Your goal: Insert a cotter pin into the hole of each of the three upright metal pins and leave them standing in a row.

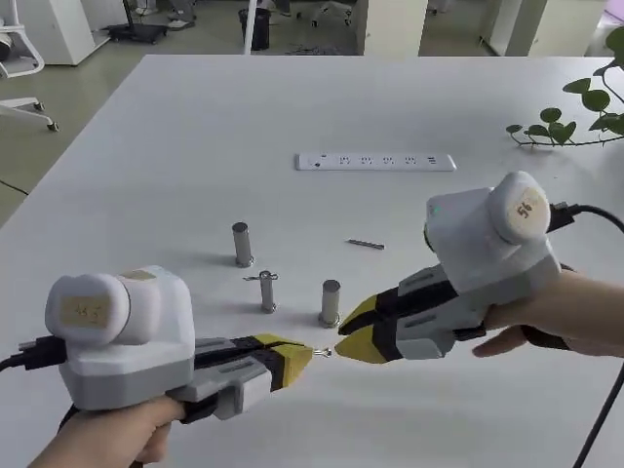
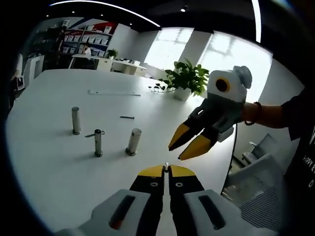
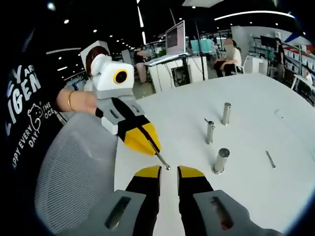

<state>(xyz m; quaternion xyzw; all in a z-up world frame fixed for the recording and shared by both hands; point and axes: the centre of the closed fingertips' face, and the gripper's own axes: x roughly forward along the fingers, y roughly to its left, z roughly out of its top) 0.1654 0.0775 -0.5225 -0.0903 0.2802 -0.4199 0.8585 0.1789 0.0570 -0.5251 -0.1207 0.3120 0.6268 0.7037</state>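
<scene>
Three upright metal pins stand on the white table: the far one (image 1: pixel 242 244), the middle one (image 1: pixel 267 292) with a cotter pin (image 1: pixel 260 277) through its top, and the near one (image 1: pixel 331 302). My left gripper (image 1: pixel 306 354) is shut on another cotter pin (image 1: pixel 321 351), whose tip pokes out beyond the jaws (image 2: pixel 167 166). My right gripper (image 1: pixel 343 339) is open, its fingertips (image 2: pixel 188 130) just right of that pin's tip, close beside the near pin. In the right gripper view the held cotter pin (image 3: pixel 162 160) points at the gap between my open jaws.
A loose cotter pin (image 1: pixel 366 244) lies on the table right of the far pin. A white power strip (image 1: pixel 375 162) lies further back. Plant leaves (image 1: pixel 575 122) hang over the table's right edge.
</scene>
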